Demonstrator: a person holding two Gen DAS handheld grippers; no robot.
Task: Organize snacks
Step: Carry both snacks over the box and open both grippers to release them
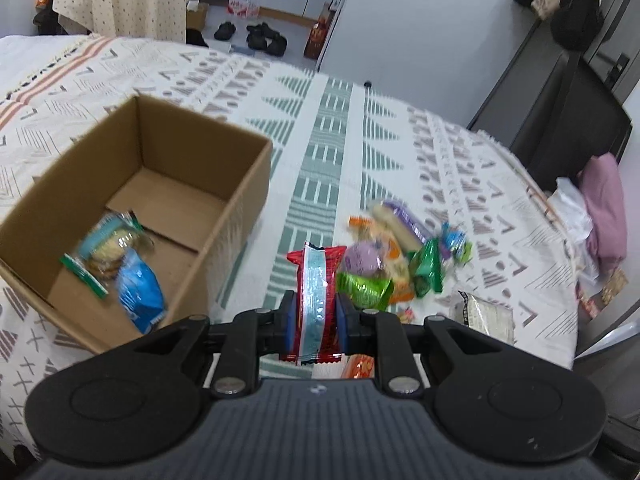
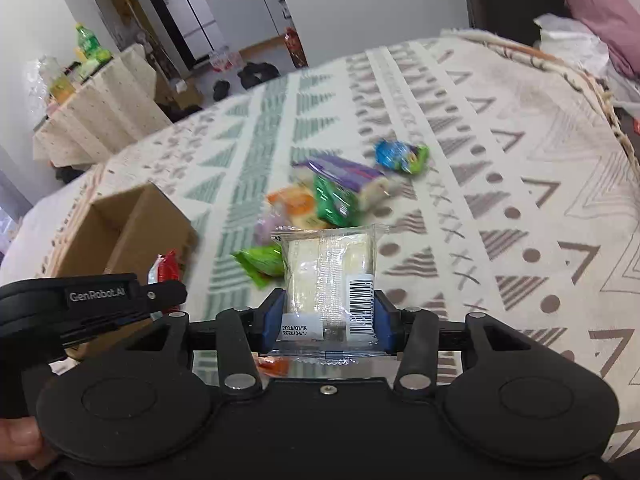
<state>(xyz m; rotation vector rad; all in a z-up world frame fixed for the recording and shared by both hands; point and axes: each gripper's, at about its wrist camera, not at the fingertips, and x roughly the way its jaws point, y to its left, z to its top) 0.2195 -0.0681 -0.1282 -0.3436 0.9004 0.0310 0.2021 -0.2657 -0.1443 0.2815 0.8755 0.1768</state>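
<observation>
My left gripper (image 1: pixel 316 312) is shut on a red snack packet (image 1: pixel 318 300) with a silver-blue seam, held above the patterned cloth just right of the open cardboard box (image 1: pixel 224 216). The box holds a cookie pack (image 1: pixel 108 246) and a blue packet (image 1: pixel 140 292). My right gripper (image 2: pixel 326 320) is shut on a clear packet of pale cake (image 2: pixel 330 276) with a barcode. A pile of loose snacks (image 2: pixel 320 200) lies ahead of it and also shows in the left wrist view (image 1: pixel 384 260). The left gripper and its red packet (image 2: pixel 166 268) show at the left of the right wrist view.
The bed or table has a cream cloth with green and grey patterns (image 1: pixel 332 140). A pink pillow and white bags (image 1: pixel 604 208) lie at its right edge. Shoes (image 1: pixel 264 36) lie on the floor beyond. A small cloth-covered table with bottles (image 2: pixel 92 92) stands at far left.
</observation>
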